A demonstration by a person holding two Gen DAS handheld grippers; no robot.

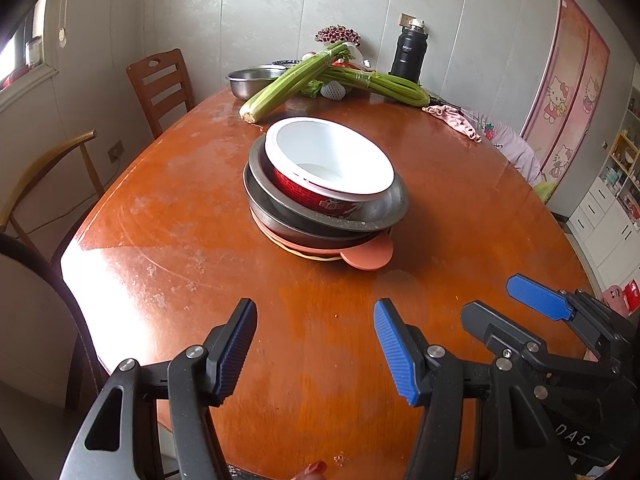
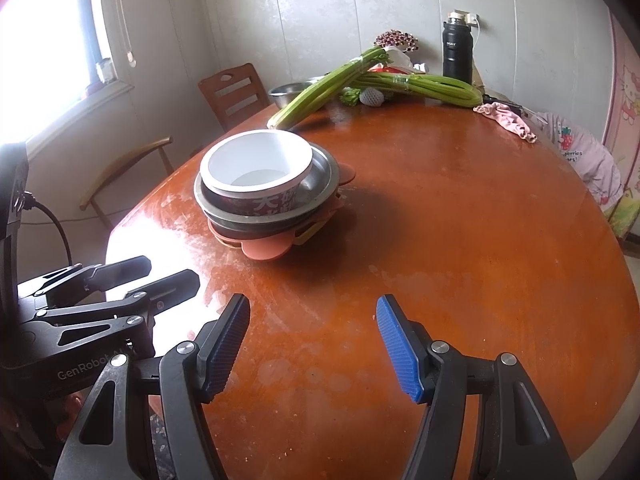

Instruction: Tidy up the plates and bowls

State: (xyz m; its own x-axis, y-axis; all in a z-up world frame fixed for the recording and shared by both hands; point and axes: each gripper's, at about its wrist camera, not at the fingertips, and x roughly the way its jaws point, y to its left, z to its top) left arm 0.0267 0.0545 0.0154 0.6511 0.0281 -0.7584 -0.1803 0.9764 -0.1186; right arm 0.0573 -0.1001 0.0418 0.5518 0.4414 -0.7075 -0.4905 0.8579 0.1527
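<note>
Left gripper point(image 1: 316, 344): mine, jaws spread, nothing between the pads, hovering over the near edge of the table point(image 1: 460, 208).
Right gripper point(image 2: 314, 344): also spread and empty, just beside the left one at the same edge.
Stack: white-lined bowl point(image 1: 332, 156) sits tilted in a steel bowl point(image 1: 384, 204), on a darker steel plate point(image 1: 296, 228), near the table's middle.
Bottom of stack: a salmon plate with a round tab point(image 1: 368, 256); something yellow beneath it, mostly hidden.
Far edge: celery point(image 1: 288, 80), steel basin point(image 1: 252, 80) partly hidden behind it, black flask point(image 1: 410, 54).
</note>
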